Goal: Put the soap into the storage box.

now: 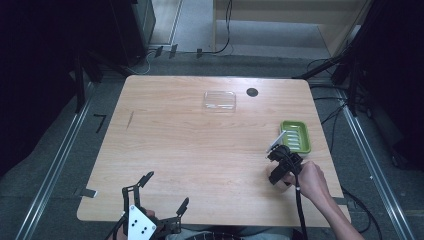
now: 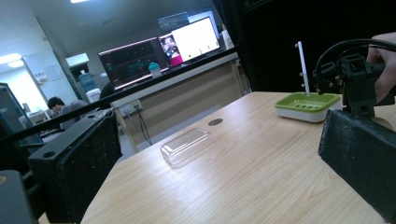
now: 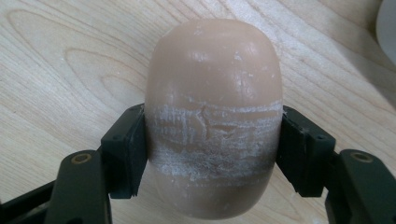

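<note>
A clear plastic lid (image 1: 219, 101) lies near the far edge of the wooden counter (image 1: 190, 150), with a small dark round hole (image 1: 252, 92) just beside it toward the far right corner. A green soap dish (image 1: 296, 136) sits at the right edge, and nothing lies on the open wood between lid and dish.

The right claw (image 1: 278, 167), held in a hand (image 1: 307, 180), is near the right edge, just on the near side of the dish. Its jaws are clamped on a tan oval bar of soap (image 3: 214, 116), one pad on each long side; the bar's middle is scuffed white where the pads (image 3: 127, 149) meet it, and the counter shows close behind it.

The left claw (image 1: 161, 192) is at the near edge toward the left corner, its jaws spread wide apart and holding nothing.

The left gripper view looks level across the counter and adds a white upright plate (image 2: 303, 67) on the right claw, and monitors (image 2: 161, 51) beyond the counter's far edge.
</note>
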Available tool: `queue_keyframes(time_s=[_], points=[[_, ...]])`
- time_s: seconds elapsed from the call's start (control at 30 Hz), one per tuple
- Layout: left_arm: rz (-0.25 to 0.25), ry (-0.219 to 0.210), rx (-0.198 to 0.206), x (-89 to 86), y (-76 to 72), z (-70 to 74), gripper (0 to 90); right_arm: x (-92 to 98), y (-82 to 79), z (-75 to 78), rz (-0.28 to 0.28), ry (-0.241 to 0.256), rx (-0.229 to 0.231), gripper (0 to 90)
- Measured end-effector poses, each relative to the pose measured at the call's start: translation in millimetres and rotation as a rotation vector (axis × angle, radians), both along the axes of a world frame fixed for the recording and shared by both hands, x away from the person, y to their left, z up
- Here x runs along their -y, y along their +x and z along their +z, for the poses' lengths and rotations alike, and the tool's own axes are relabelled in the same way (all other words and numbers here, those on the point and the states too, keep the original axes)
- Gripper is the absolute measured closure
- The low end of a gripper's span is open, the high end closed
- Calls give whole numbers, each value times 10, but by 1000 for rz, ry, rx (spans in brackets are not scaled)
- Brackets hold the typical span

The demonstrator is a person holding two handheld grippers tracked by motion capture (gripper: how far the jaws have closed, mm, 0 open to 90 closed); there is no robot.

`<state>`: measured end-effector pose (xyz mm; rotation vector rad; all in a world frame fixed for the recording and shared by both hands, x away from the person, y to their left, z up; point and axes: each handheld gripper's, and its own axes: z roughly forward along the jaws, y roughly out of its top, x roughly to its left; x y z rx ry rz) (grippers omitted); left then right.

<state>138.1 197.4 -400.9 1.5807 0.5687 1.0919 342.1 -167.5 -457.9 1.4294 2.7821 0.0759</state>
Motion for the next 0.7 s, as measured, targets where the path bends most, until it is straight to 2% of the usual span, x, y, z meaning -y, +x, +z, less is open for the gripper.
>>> queue_keyframes(time_s=[0.37, 0.7], points=[[0, 0, 0, 1, 0, 0, 0, 63, -5, 45, -4, -10, -2, 335], [1, 0, 0, 2, -1, 0, 0, 155, -3, 89, -20, -1, 11, 335]])
